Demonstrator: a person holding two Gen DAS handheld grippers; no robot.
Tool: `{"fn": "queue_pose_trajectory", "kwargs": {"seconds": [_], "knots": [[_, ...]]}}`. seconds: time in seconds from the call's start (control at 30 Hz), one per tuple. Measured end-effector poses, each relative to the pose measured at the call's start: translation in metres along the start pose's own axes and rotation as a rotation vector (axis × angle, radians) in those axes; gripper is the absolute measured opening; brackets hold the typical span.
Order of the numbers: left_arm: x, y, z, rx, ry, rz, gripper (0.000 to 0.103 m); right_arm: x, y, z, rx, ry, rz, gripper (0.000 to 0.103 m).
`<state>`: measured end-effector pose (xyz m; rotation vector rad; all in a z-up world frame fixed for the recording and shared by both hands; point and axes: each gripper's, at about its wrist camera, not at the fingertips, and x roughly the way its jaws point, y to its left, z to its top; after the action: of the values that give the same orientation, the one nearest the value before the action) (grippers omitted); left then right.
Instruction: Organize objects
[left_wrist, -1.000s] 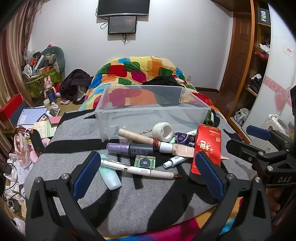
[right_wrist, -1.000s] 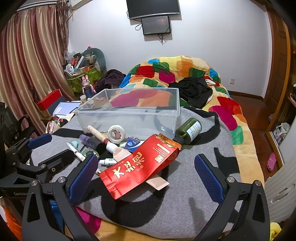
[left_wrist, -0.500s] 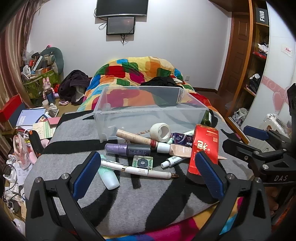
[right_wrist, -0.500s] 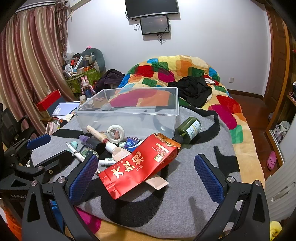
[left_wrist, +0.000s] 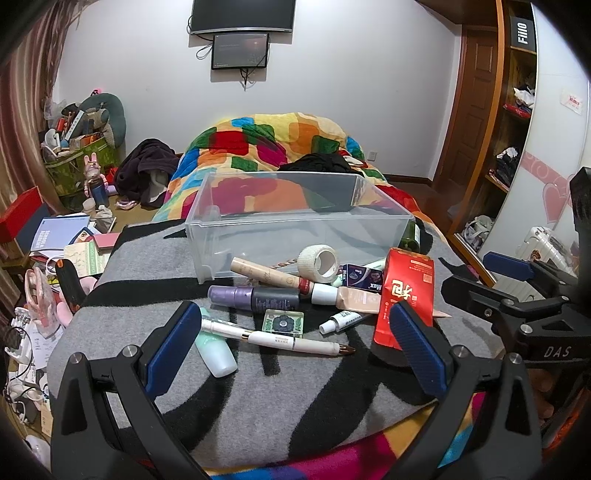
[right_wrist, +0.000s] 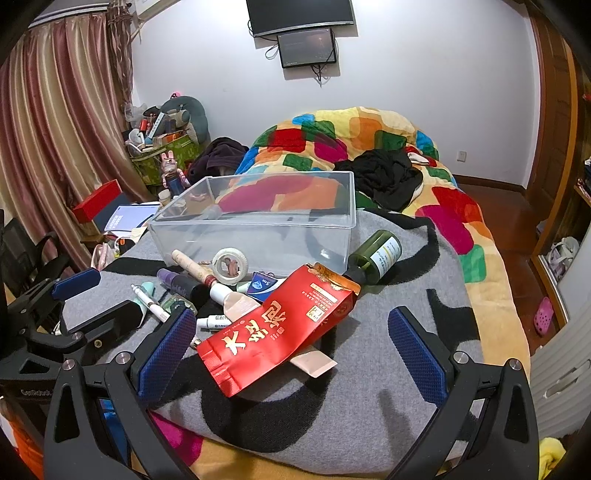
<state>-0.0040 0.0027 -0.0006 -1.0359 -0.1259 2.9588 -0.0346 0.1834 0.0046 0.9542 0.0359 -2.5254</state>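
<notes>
An empty clear plastic bin (left_wrist: 295, 218) (right_wrist: 258, 229) stands on a grey and black blanket (left_wrist: 258, 391). In front of it lie a red pouch (left_wrist: 406, 295) (right_wrist: 280, 328), a white tape roll (left_wrist: 319, 260) (right_wrist: 231, 266), a purple and grey bottle (left_wrist: 255, 298), a white pen (left_wrist: 277, 338), a mint tube (left_wrist: 218, 354), a small white tube (left_wrist: 341, 319), a blue box (left_wrist: 364, 277) and a dark green bottle (right_wrist: 376, 256). My left gripper (left_wrist: 295, 347) is open just short of the pen. My right gripper (right_wrist: 291, 354) is open around the pouch's near end.
The bed behind carries a colourful quilt (left_wrist: 273, 144) and black clothes (right_wrist: 388, 177). Books, a red box (right_wrist: 98, 201) and clutter lie on the floor at the left. A wooden shelf (left_wrist: 517, 110) and door stand at the right.
Both views have shifted very slightly; the grippers stay open and no object has moved.
</notes>
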Motion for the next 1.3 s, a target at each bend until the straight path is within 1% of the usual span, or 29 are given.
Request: {"fn": "queue_pose_trajectory", "kwargs": {"seconds": [0.33, 0.53, 0.6, 0.67, 0.87, 1.0, 1.13, 1.2, 1.23, 1.3], "knots": [[0.002, -0.001, 0.0, 0.001, 0.008, -0.017, 0.103, 0.003, -0.003, -0.002, 0.025, 0.011, 0.003, 0.103], [0.004, 0.006, -0.005, -0.015, -0.003, -0.014, 0.103, 0.011, -0.01, -0.003, 0.055, 0.036, 0.0, 0.103], [0.006, 0.011, -0.007, -0.025, 0.001, -0.012, 0.091, 0.016, -0.014, -0.005, 0.071, 0.052, -0.001, 0.103], [0.011, 0.018, -0.01, -0.035, 0.023, -0.008, 0.086, 0.023, -0.018, -0.006, 0.091, 0.071, -0.004, 0.103], [0.022, 0.045, -0.019, -0.095, 0.064, 0.022, 0.078, 0.038, -0.033, -0.007, 0.152, 0.105, -0.029, 0.103], [0.028, 0.062, -0.024, -0.135, 0.088, 0.026, 0.077, 0.049, -0.037, 0.003, 0.188, 0.117, -0.035, 0.103], [0.036, 0.065, -0.032, -0.111, 0.119, 0.063, 0.073, 0.061, -0.036, 0.012, 0.199, 0.128, -0.056, 0.103], [0.043, 0.065, -0.036, -0.103, 0.147, 0.073, 0.066, 0.067, -0.034, 0.015, 0.2, 0.139, -0.07, 0.103], [0.045, 0.065, -0.037, -0.099, 0.155, 0.078, 0.064, 0.071, -0.033, 0.016, 0.2, 0.143, -0.08, 0.103], [0.048, 0.062, -0.039, -0.07, 0.14, 0.115, 0.064, 0.079, -0.029, 0.017, 0.193, 0.156, -0.112, 0.103]]}}
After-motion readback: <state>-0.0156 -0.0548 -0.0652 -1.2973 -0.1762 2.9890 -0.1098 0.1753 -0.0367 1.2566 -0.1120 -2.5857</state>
